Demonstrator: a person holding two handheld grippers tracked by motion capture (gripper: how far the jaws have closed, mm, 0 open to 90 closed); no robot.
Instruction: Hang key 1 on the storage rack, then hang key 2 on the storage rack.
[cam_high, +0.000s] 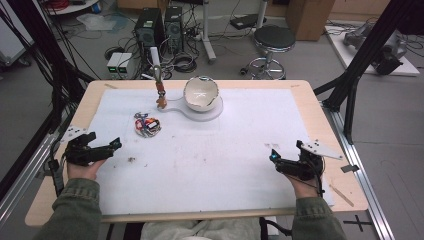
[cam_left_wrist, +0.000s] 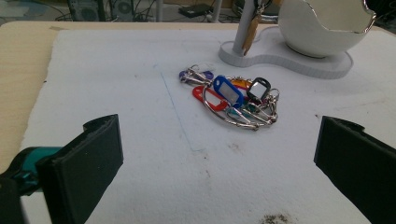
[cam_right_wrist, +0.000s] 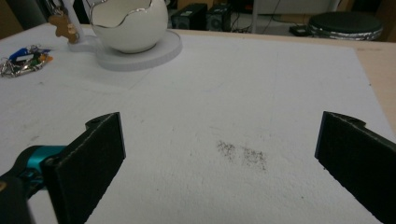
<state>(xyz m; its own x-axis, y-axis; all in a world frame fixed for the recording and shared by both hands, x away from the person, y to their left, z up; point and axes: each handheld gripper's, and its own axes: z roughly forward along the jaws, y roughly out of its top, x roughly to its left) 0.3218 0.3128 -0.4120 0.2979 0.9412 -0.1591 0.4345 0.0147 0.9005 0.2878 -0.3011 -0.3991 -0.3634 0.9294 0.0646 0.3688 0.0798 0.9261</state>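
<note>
two tongs released | left tongs (cam_left_wrist: 219, 154) face key bunch (cam_left_wrist: 233, 100) | right tongs (cam_right_wrist: 219, 158) | eggshell bowl (cam_high: 201, 93) behind keys

Even, soft overhead light falls on the white mat (cam_high: 210, 150), with only faint shadows. The high view is slightly soft and grainy, dimmer toward 9 o'clock. In both gripper views the near black jaws blur at 7 and 4 o'clock.
</note>
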